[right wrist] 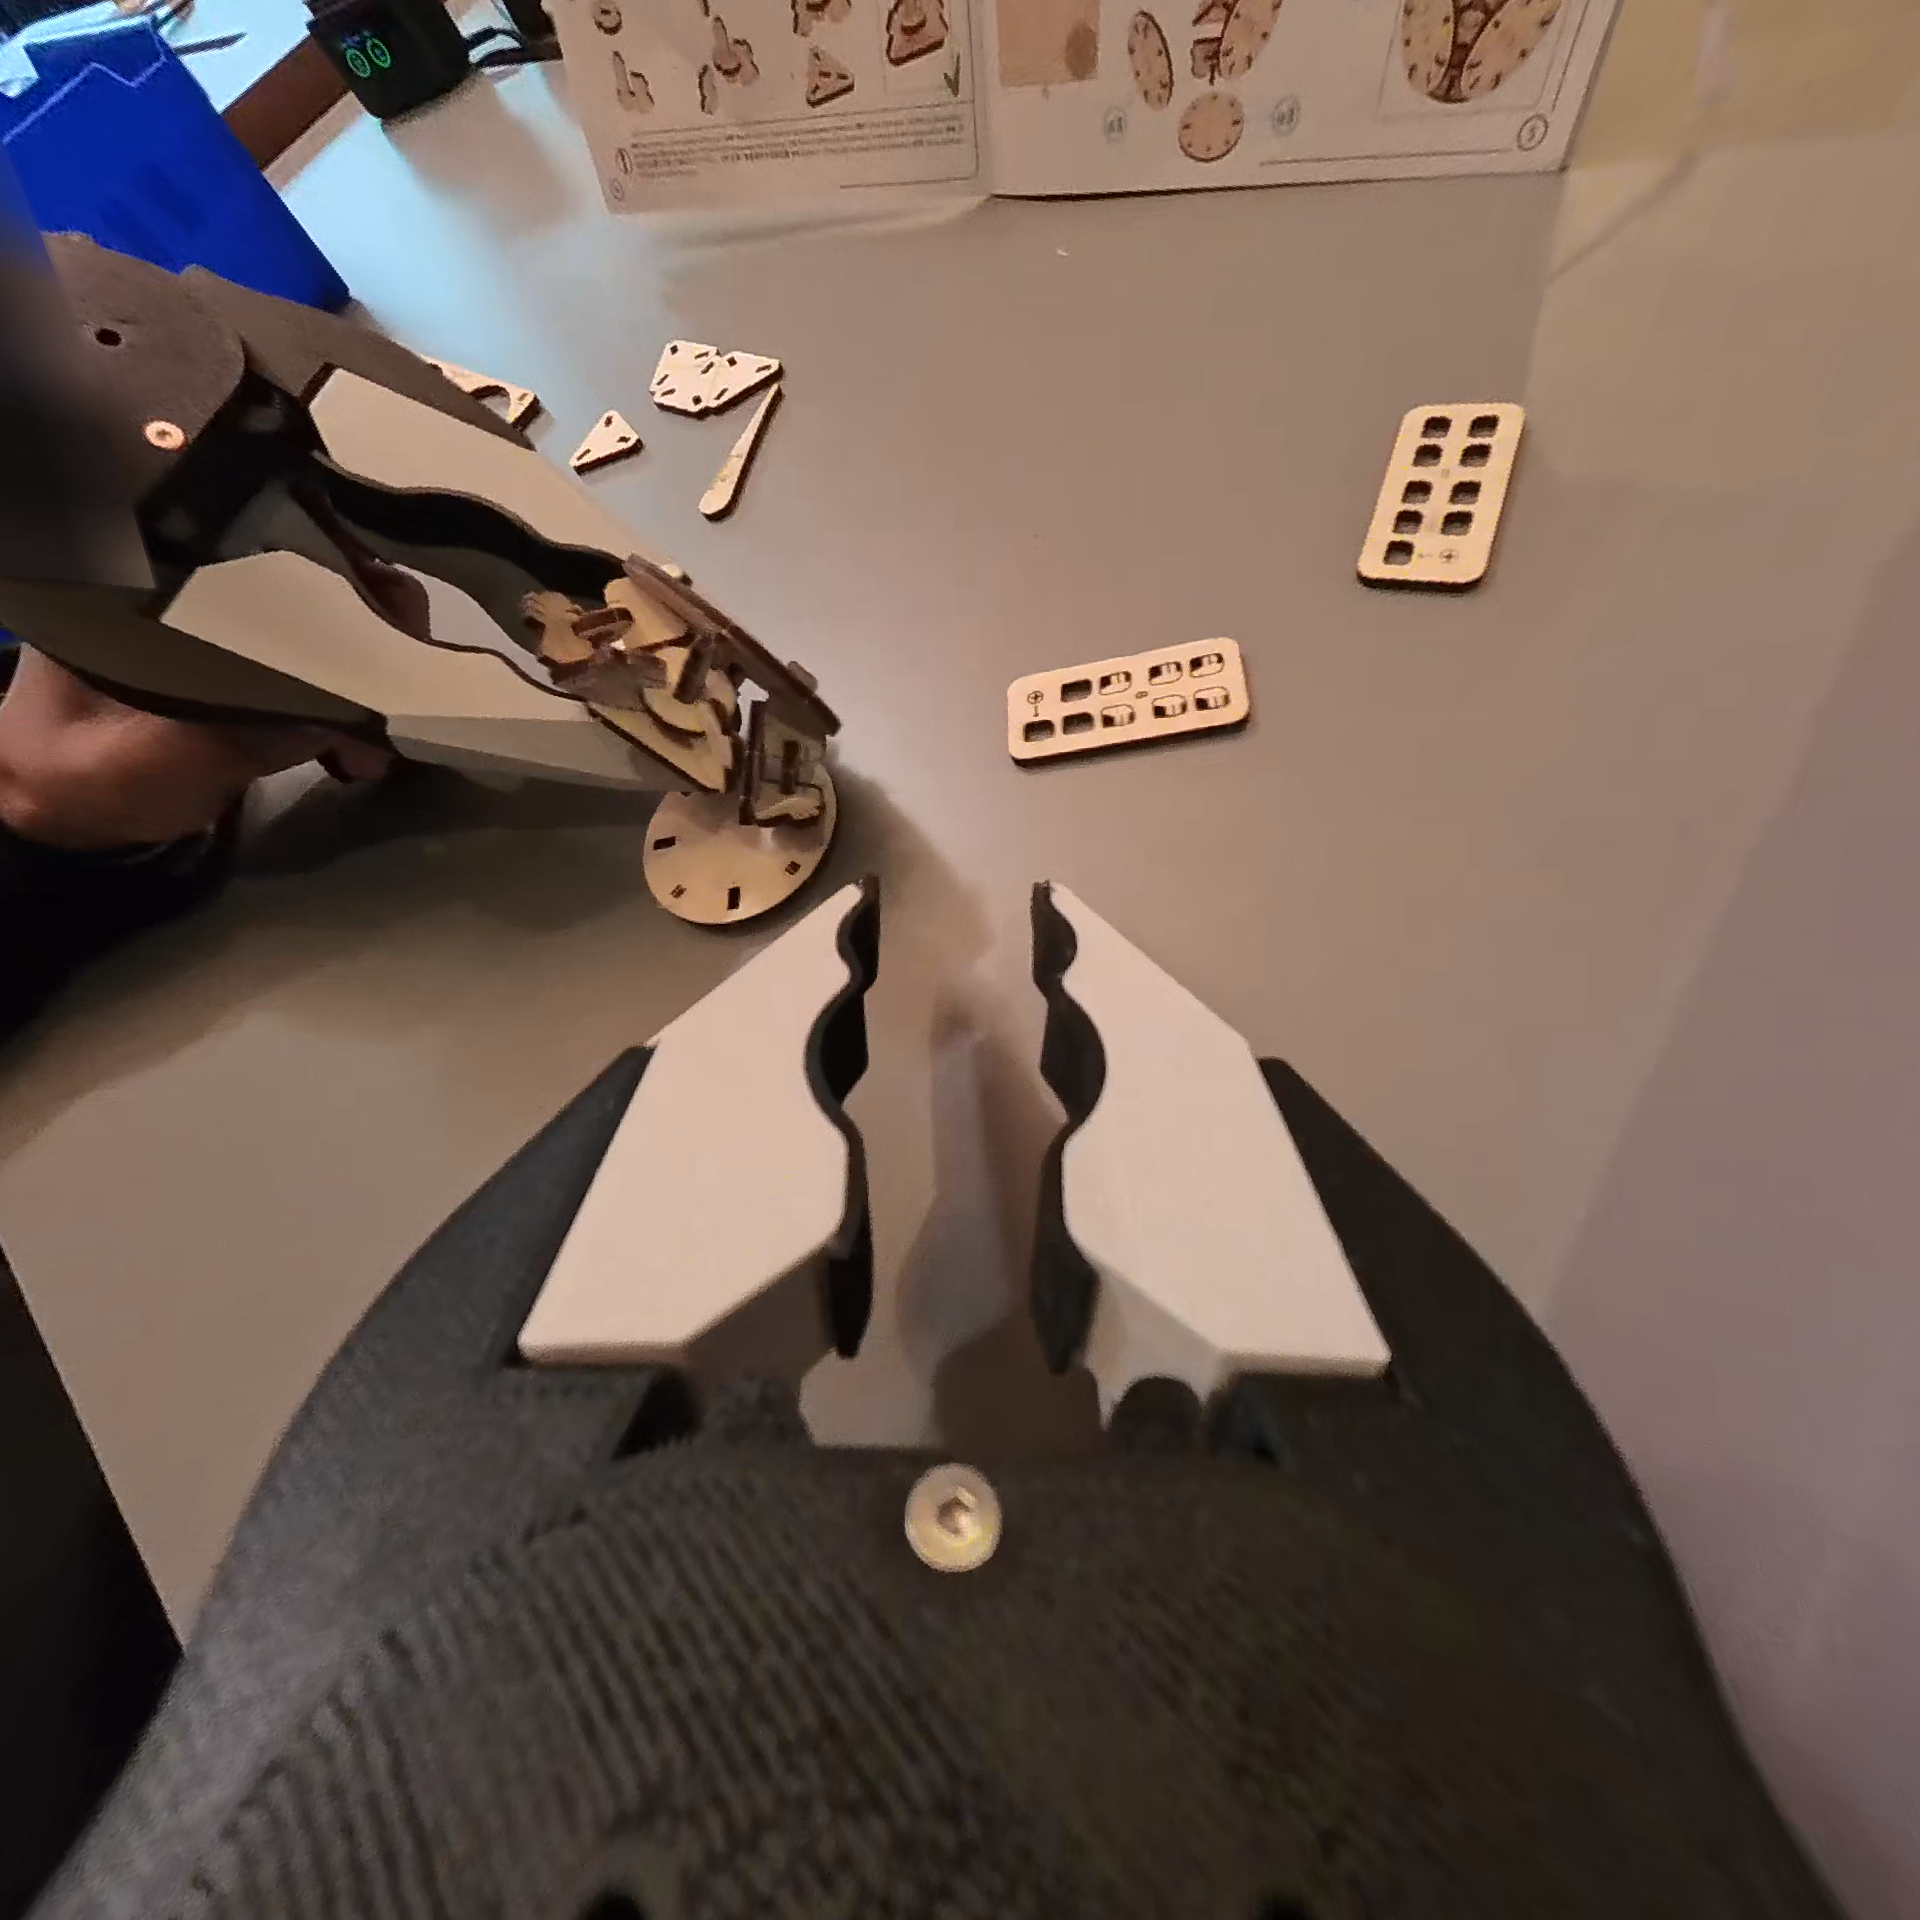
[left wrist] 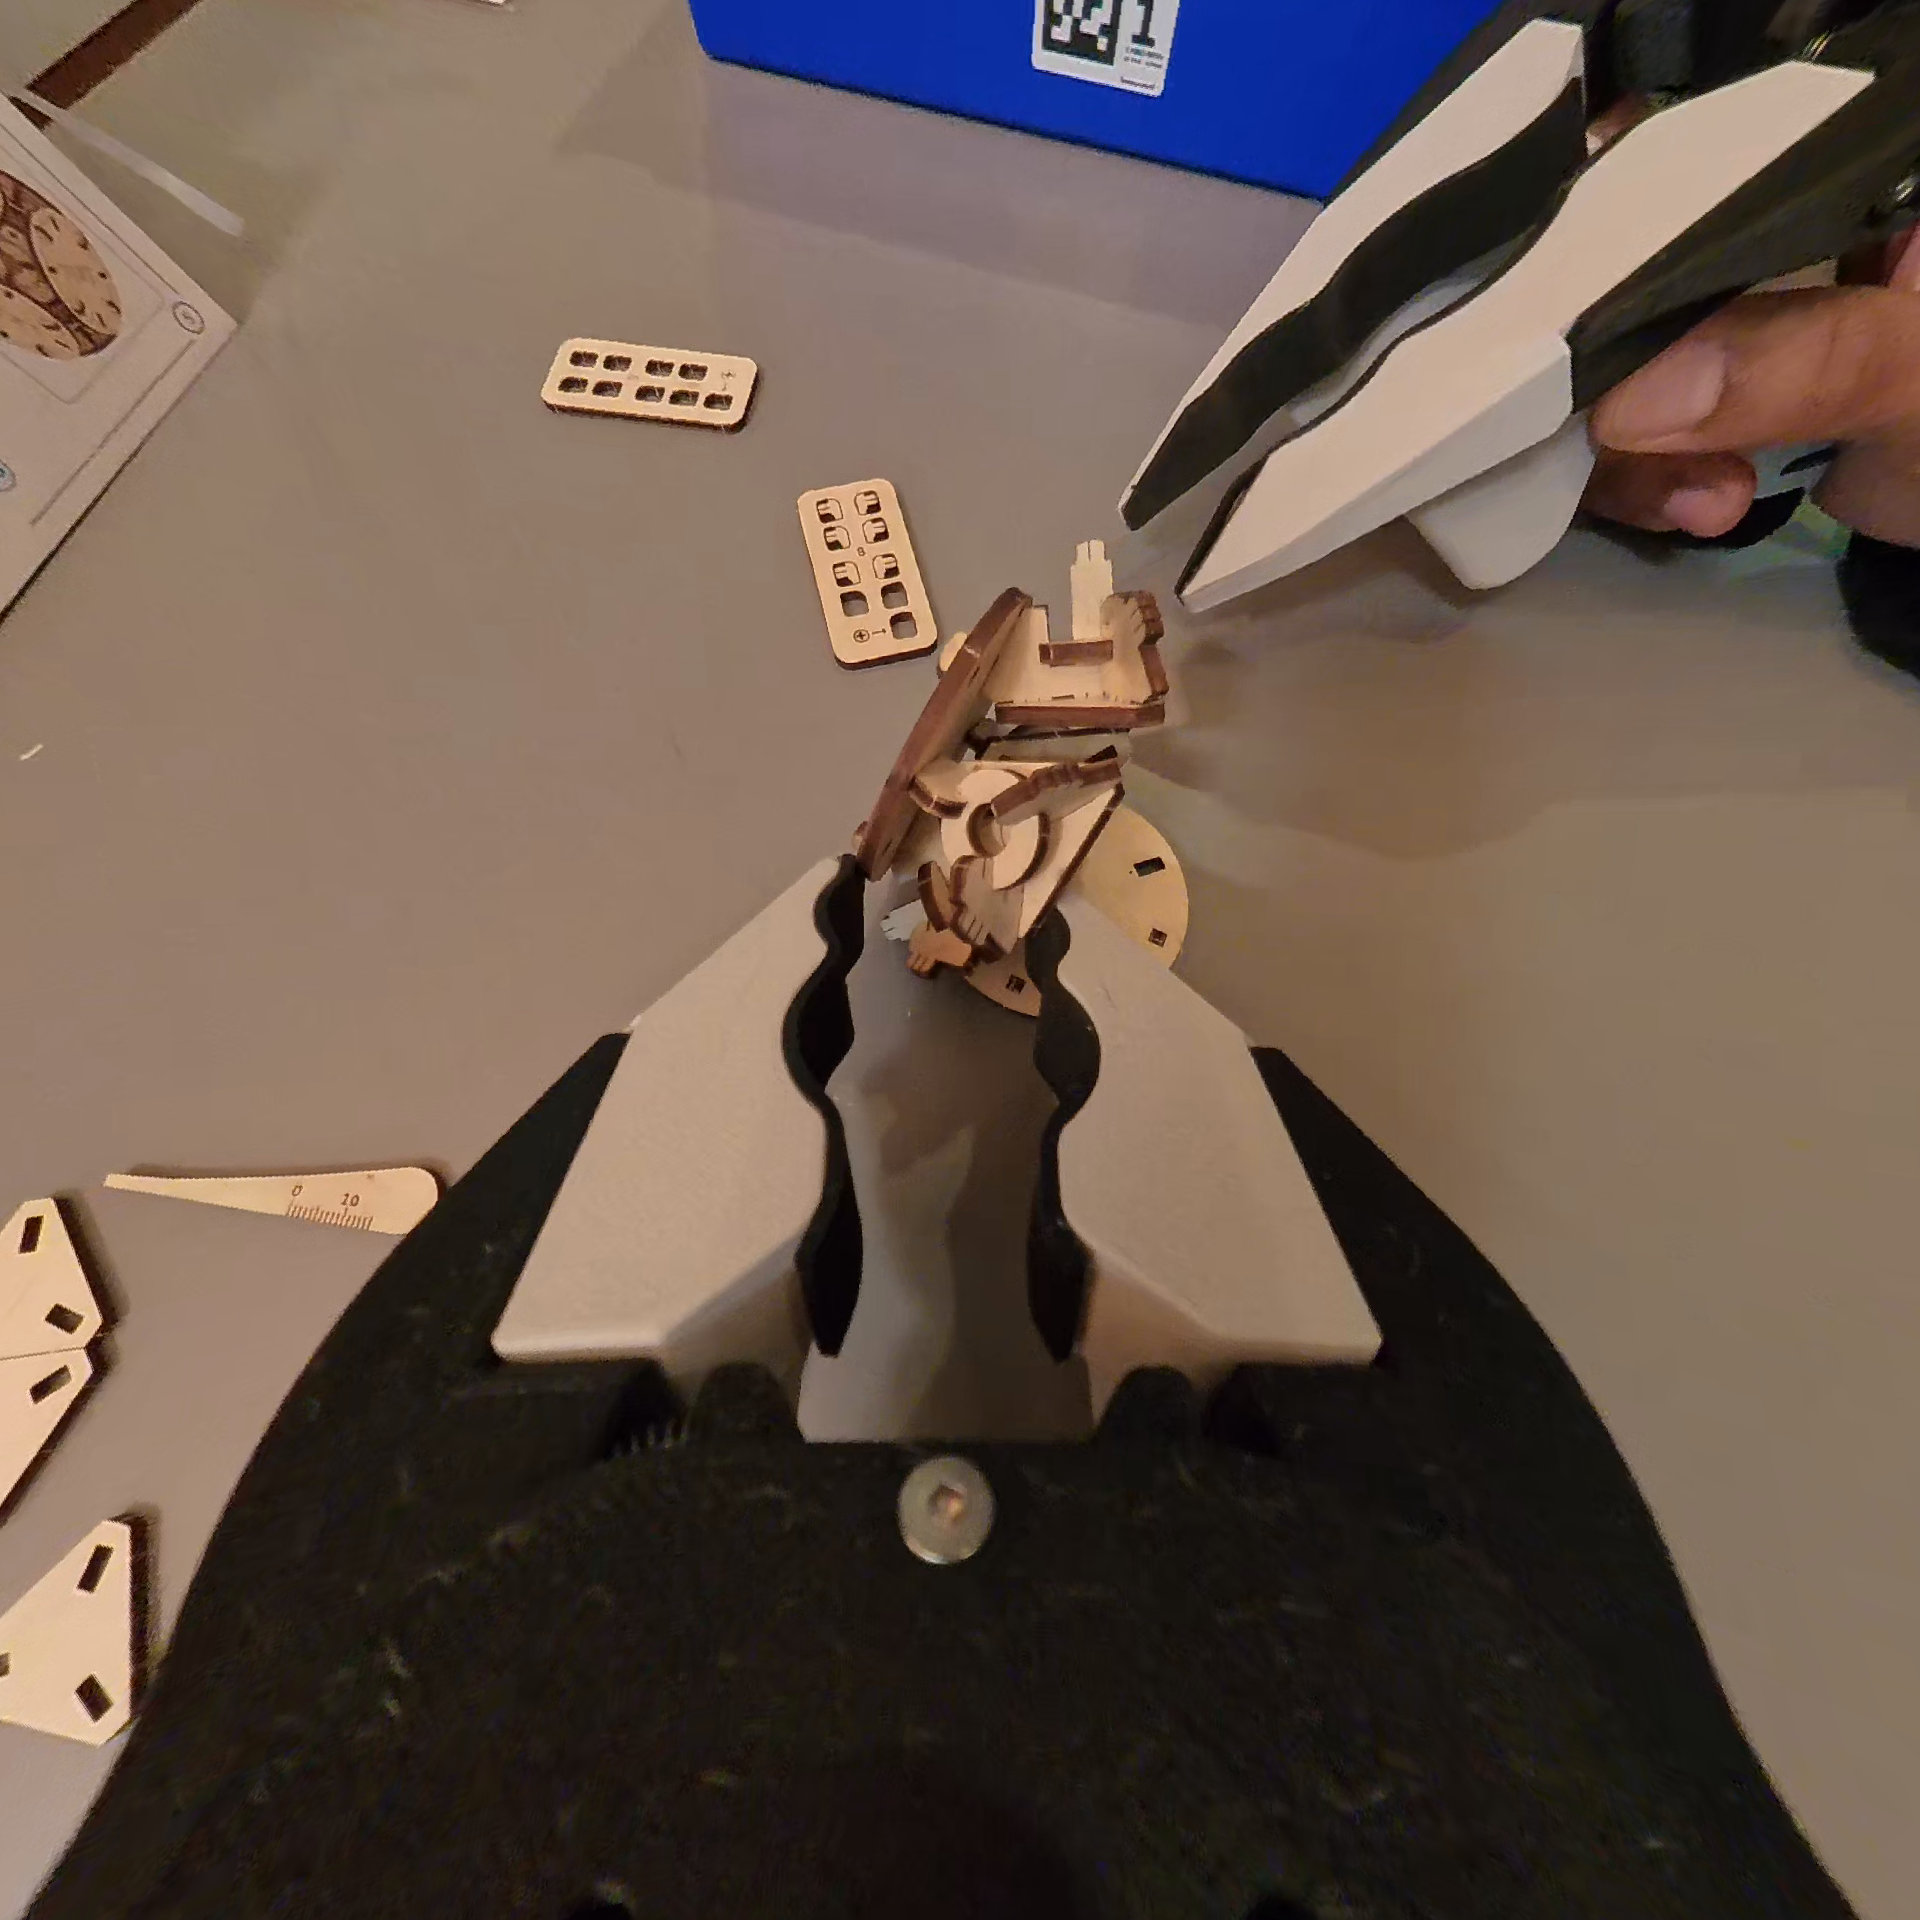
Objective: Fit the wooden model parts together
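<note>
Sitting between left hand-held gripper [left wrist: 951, 904] fingertips: wooden assembly [left wrist: 1023, 779].

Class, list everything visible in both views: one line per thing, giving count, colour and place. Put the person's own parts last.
Wooden puzzle assembly: one, tan and brown, clamped in left claw over the disc.
Slotted disc: one, pale wood, on table beneath assembly.
Punched part frames: two, pale wood, mid-table.
Loose flat pieces: several, pale wood, far table.
Ruler stick: one, pale.
Instruction sheets: white, table edge.
Blue box: one.
Table: grey.
Left claw: grey-black, gripping.
Right claw: open, empty.
Hands: two.
</note>
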Available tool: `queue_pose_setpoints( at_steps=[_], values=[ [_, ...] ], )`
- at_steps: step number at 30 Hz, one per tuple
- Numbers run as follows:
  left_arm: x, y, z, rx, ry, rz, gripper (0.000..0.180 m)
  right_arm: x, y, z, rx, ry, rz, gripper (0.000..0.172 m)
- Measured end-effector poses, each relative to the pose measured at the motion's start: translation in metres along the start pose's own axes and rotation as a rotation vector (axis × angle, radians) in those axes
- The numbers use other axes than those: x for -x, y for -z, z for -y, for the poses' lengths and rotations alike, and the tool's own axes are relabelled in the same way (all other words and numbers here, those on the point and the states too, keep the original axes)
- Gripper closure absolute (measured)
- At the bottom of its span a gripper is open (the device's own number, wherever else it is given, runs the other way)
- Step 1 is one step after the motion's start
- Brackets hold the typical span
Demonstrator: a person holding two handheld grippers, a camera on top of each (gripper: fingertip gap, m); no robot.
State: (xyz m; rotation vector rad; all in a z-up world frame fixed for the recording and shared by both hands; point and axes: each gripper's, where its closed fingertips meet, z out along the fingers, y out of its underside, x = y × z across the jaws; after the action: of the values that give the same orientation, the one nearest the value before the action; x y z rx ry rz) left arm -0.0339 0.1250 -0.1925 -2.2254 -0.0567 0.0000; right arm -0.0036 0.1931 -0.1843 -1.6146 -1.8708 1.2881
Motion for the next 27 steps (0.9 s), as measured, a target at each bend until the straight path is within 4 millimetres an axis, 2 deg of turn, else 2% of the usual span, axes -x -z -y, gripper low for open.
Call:
queue_pose_setpoints(
  at_steps=[5,9,12,16,22,24,27],
  values=[
    [0.0,0.0,0.0,0.001,-0.007,0.006,0.153,0.011,-0.008,-0.003,0.032,0.108,-0.008,0.144],
    [0.0,0.0,0.0,0.002,-0.005,0.004,0.153,0.007,-0.013,-0.009,0.082,0.145,-0.067,0.152],
    [0.0,0.0,0.0,0.001,-0.016,0.013,0.153,0.0,-0.008,0.003,0.009,0.112,-0.095,0.172],
    [0.0,0.0,0.0,0.001,-0.035,0.029,0.153,-0.005,-0.003,0.023,-0.081,0.1,-0.099,0.172],
    [0.0,0.0,-0.001,0.004,-0.039,0.031,0.153,0.014,-0.011,0.055,-0.131,0.143,-0.074,0.172],
    [0.0,0.0,-0.001,0.004,-0.033,0.026,0.153,0.019,-0.015,0.058,-0.123,0.177,-0.087,0.172],
    [0.0,0.0,-0.001,0.005,-0.026,0.02,0.153,0.018,-0.019,0.052,-0.103,0.188,-0.107,0.172]
  ],
)
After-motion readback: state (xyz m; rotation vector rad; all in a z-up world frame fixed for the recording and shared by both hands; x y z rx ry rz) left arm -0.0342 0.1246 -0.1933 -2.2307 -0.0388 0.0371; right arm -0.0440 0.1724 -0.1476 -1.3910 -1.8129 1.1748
